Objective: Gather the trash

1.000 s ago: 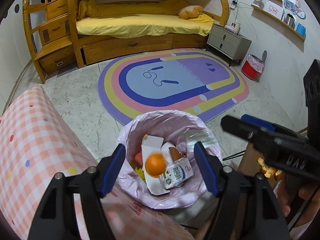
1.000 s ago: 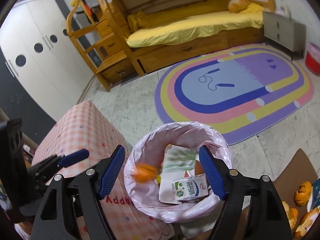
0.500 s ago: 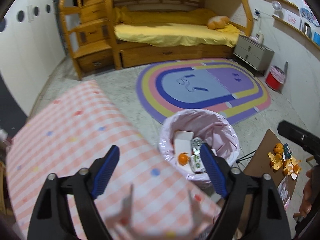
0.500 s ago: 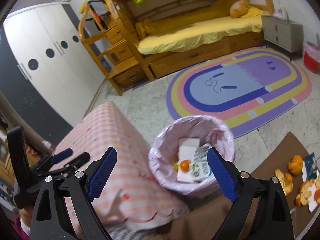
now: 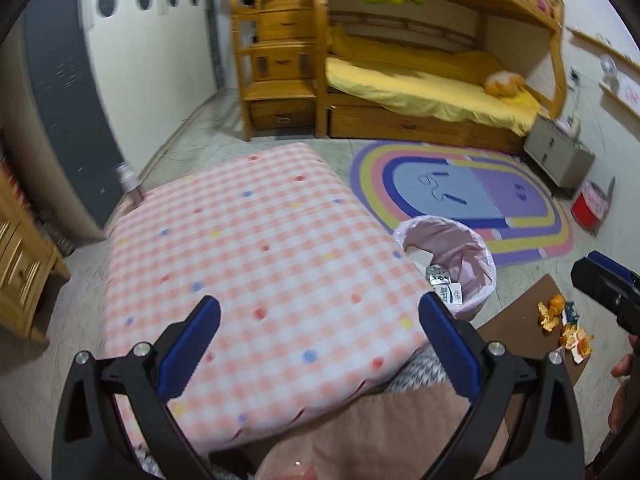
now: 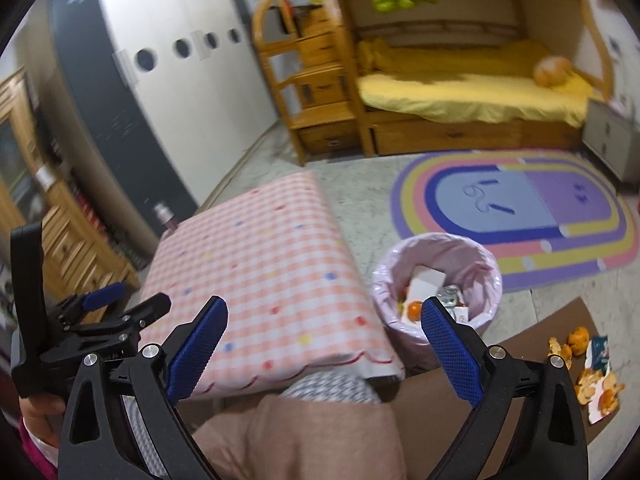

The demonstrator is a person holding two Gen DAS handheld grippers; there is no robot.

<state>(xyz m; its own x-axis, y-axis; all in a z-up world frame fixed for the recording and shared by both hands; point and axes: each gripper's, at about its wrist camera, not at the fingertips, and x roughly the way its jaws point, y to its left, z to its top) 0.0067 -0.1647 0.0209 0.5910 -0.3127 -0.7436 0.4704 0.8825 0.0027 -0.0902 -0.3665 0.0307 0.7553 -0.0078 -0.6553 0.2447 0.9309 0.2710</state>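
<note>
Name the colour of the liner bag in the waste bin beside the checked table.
Pale pink liner bag, translucent; clearest in the right wrist view.

Tablecloth [image 5: 256, 256]: pink-and-white check with coloured dots. Bin liner [image 6: 476, 256]: pale pink. Rug [image 6: 516, 208]: rainbow bands, blue-and-purple centre. Bedsheet [image 5: 424, 88]: yellow. Gripper pads [image 6: 196, 344]: blue.

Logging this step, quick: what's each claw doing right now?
Left claw: open, holding nothing.
Right claw: open, holding nothing.

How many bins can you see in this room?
2: a pink-lined trash bin beside the checkered table, and a small red bin by the grey nightstand. Others may be out of view.
</note>
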